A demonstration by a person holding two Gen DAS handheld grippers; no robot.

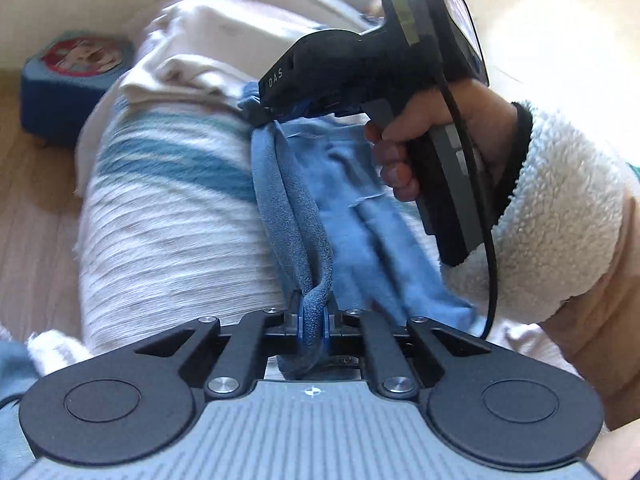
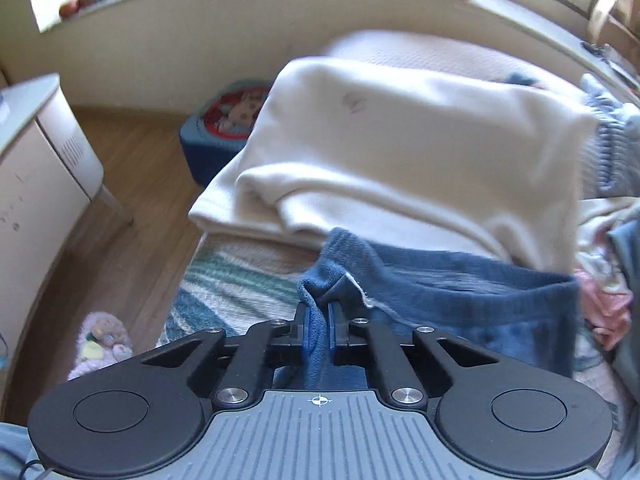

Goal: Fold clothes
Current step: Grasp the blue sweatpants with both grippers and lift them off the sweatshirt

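Observation:
A blue fleece garment (image 1: pixel 360 200) lies on a striped blanket (image 1: pixel 168 208) over a bed. My left gripper (image 1: pixel 313 320) is shut on the garment's thick hem, which runs taut up the left wrist view to my right gripper (image 1: pixel 266 118), held in a person's hand with a fleecy cuff (image 1: pixel 560 216). In the right wrist view my right gripper (image 2: pixel 319 320) is shut on a bunched corner of the blue garment (image 2: pixel 460 280), whose ribbed waistband stretches off to the right.
A folded cream garment (image 2: pixel 400 152) lies just beyond the blue one. A blue box with a cartoon lid (image 2: pixel 224 128) stands on the wooden floor (image 2: pixel 132 184) beside the bed, near a white cabinet (image 2: pixel 40 168). More clothes (image 2: pixel 608 240) are piled at the right.

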